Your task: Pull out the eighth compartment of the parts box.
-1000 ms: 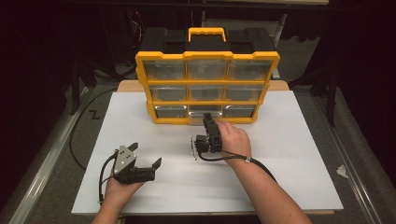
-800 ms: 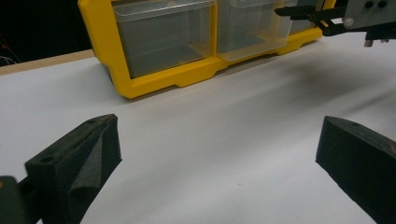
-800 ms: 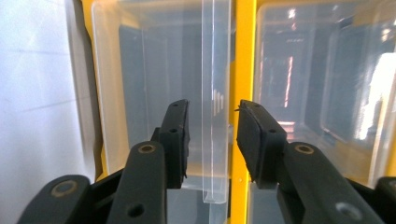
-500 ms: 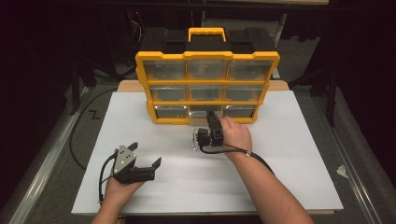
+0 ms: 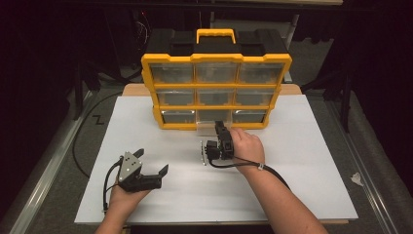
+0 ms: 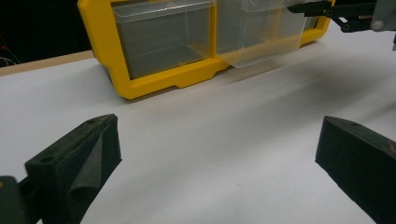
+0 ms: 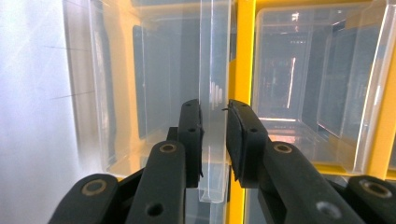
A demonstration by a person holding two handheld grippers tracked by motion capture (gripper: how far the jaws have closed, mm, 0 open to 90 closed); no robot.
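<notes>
Fingers, right: closed a moment earlier on the lip of the clear drawer [image 7: 212,107], pads [image 7: 192,140] flat on either face of the thin wall; right gripper [image 5: 220,127] turned on its side, hence the lip reading vertical in the right gripper view.
Fingers, left: spread wide, nothing between; left gripper [image 5: 146,168] resting low over the white table top [image 5: 292,185], well apart from the work.
Drawer position: bottom row, middle bay of the yellow organizer [image 5: 216,58]; pulled part way out, front edge hanging past the frame as seen in the left gripper view [image 6: 261,42].
Neighbours: clear drawers on both sides seated flush [image 6: 163,35]; all apparently empty.
Risk, grip: hold limited to a narrow strip of smooth plastic; judged likely to slip off under a quick or slanted pull.
Risk, jam: off-axis pull judged likely to cock the drawer in its bay.
Risk, cabinet: organizer unbraced, left hand idle; friction in the bay could drag the whole unit forward on the smooth sheet.
Risk, overrun: drawer drawn fully clear could tip down and drop from the pinch.
</notes>
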